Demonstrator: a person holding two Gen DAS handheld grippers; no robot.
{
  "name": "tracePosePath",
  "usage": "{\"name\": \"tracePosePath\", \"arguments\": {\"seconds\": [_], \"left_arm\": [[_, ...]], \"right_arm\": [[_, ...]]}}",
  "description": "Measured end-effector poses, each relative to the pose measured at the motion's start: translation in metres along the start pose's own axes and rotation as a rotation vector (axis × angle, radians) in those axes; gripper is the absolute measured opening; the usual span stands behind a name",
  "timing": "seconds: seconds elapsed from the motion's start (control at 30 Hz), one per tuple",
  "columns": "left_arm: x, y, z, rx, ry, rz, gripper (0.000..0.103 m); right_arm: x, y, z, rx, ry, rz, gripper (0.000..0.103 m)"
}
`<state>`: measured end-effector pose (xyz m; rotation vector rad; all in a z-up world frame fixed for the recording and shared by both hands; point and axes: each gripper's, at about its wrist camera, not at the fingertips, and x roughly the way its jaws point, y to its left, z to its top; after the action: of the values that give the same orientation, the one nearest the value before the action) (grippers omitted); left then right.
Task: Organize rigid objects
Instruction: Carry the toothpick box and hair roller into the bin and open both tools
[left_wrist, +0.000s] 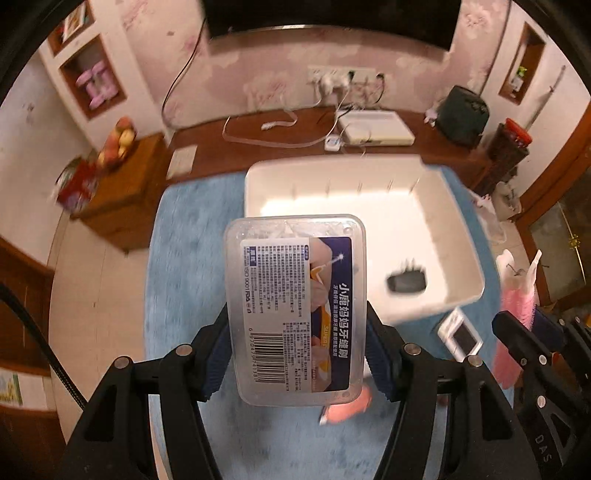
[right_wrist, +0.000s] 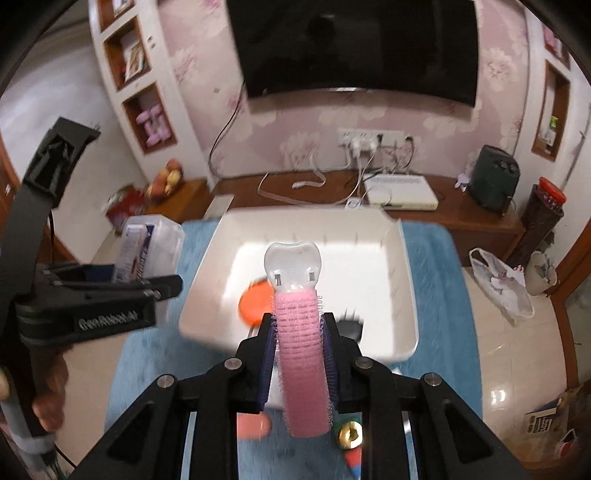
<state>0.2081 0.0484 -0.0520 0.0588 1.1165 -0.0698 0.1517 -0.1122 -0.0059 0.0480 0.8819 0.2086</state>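
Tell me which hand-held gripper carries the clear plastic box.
The left hand-held gripper clamps the clear labelled box by its long sides; the right hand-held gripper instead grips a pink hair roller.

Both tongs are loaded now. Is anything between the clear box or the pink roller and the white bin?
Nothing visible blocks either. The left tongs hold the clear plastic box at the white bin's near-left edge; the right tongs hold the pink hair roller over its near rim. Inside lie a black item and an orange disc.
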Motion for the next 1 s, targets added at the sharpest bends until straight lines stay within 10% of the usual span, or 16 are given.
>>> {"name": "tracePosePath", "arguments": {"seconds": [0.37, 1.0], "left_arm": [[0.047, -0.035, 0.056, 0.092, -0.009, 0.039, 0.067], [0.161, -0.049, 0.066, 0.059, 0.172, 0.083, 0.067]], "right_arm": [[0.072, -0.039, 0.048, 0.091, 0.021, -0.097, 0.024], [0.189, -0.064, 0.005, 0.084, 0.274, -0.111, 0.027]]}}
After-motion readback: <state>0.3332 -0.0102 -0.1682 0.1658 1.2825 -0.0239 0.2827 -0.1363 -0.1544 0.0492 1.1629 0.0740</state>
